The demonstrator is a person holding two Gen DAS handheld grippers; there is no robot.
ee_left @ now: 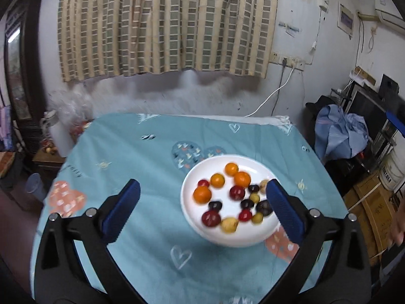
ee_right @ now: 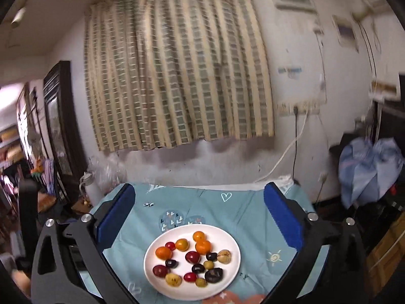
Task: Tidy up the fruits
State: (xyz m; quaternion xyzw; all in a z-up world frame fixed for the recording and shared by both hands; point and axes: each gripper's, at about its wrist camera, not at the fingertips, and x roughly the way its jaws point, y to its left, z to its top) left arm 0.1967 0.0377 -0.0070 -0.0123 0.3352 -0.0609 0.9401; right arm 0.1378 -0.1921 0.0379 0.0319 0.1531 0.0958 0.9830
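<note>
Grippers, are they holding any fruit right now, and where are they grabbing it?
No. The left gripper and right gripper are both open and empty. All the fruit sits on the plate.

Both cameras look forward between their own blue fingers, tilted down over the counter (ee_left: 141, 152) toward the curtained wall. The left one sits nearer the plate (ee_left: 192, 217); the right one faces more level. Both share plate, counter and curtain (ee_left: 167, 25).
</note>
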